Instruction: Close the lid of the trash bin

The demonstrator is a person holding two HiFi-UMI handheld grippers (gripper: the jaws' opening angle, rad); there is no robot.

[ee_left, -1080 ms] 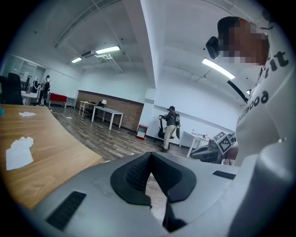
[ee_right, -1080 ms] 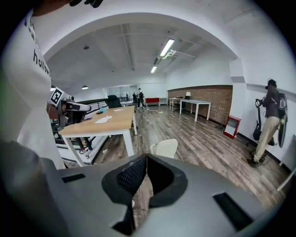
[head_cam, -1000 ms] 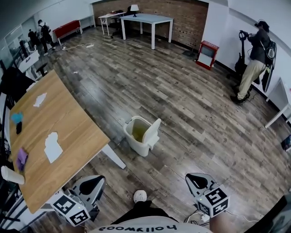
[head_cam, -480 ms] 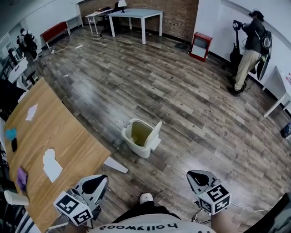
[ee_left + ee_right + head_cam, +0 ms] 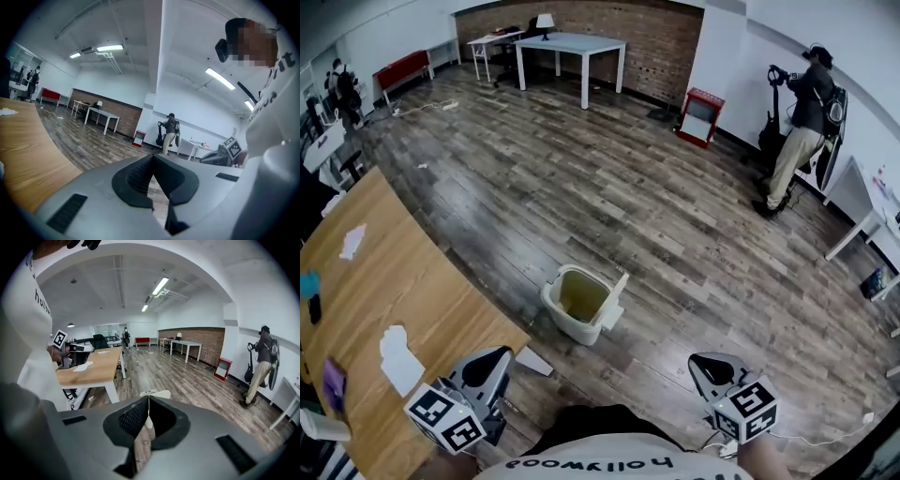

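Observation:
The white trash bin (image 5: 572,309) stands on the wood floor near the table corner, its lid (image 5: 614,292) tipped up at its right side and the inside showing. My left gripper (image 5: 499,357) is held low at the bottom left, shut and empty, well short of the bin. My right gripper (image 5: 706,362) is at the bottom right, also shut and empty, apart from the bin. In the right gripper view the bin (image 5: 157,393) shows just beyond the right gripper (image 5: 148,397). The left gripper (image 5: 152,156) view does not show the bin.
A long wooden table (image 5: 422,291) with scraps of paper (image 5: 397,358) runs along the left, its white leg (image 5: 532,361) close to the bin. A person (image 5: 794,131) stands far right by the wall. A red cabinet (image 5: 700,116) and a white table (image 5: 572,44) stand at the back.
The view has swung right: the table has slid left and the bin sits slightly lower and to the left in view. Both grippers stay shut and low at the bottom corners.

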